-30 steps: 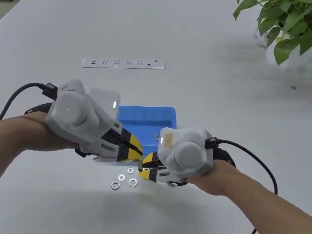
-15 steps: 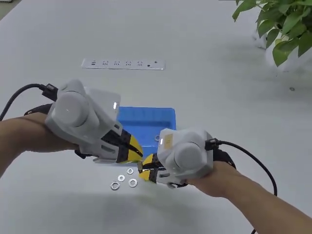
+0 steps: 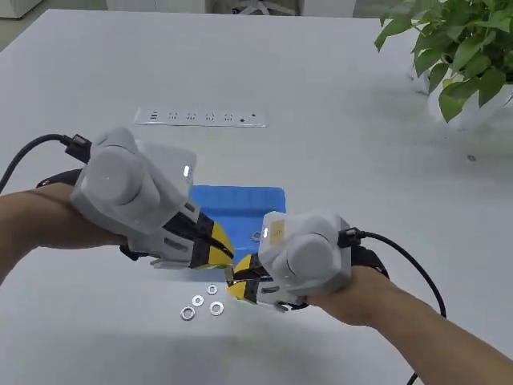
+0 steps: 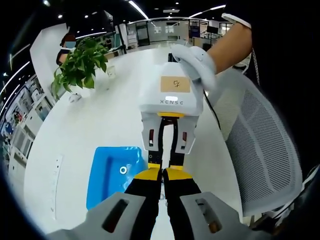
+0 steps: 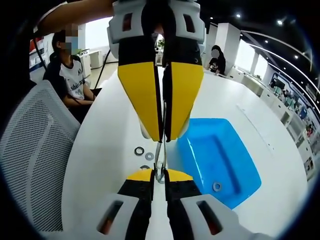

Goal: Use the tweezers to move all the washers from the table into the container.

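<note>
Both claws had hardly moved since before. The left claw (image 4: 163,173) and right claw (image 5: 159,176) both squeezed the tweezers (image 5: 160,150) near the washers (image 3: 216,307).

The left hand-held gripper (image 3: 218,245) and the right hand-held gripper (image 3: 237,286) are being encased in rounded light-grey housings, their black jaws being tipped in yellow. A black cable (image 3: 401,250) is being trailed from each. A tan label (image 3: 275,231) is being carried on the right one.

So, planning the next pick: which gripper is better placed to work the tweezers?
Left gripper, probably: it squeezes the tweezers mid-length beside the washers; the right gripper pinches their looped end.
</note>
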Tool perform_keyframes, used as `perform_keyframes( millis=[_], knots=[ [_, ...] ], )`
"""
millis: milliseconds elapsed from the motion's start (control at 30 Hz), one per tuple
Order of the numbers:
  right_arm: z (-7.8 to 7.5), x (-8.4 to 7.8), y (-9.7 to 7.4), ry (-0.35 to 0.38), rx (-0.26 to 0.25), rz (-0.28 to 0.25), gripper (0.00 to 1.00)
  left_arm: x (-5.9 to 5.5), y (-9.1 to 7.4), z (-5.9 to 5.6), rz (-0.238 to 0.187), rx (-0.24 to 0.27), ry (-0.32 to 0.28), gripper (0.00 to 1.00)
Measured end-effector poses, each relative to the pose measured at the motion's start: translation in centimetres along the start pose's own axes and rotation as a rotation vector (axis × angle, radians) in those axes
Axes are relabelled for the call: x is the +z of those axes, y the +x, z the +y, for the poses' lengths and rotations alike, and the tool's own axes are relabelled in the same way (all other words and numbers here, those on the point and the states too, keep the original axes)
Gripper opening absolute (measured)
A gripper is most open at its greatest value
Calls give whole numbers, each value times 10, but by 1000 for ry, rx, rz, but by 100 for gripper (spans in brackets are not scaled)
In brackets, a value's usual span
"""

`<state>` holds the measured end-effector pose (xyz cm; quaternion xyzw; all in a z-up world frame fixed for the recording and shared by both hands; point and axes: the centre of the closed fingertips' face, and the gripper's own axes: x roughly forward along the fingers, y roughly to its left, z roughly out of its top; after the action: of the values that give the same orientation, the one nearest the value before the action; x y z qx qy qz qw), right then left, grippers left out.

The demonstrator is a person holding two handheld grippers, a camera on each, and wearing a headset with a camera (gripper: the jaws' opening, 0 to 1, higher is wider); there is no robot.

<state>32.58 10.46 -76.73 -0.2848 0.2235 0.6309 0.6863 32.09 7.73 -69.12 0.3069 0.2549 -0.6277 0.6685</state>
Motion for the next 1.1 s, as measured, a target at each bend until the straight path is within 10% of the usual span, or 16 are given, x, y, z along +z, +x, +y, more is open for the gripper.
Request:
perform_keyframes(
  millis=[1100],
  knots=[
    [-36,25,-28,-53,-68,-4,10,30,-24,26,-28,45,60,6]
  ],
)
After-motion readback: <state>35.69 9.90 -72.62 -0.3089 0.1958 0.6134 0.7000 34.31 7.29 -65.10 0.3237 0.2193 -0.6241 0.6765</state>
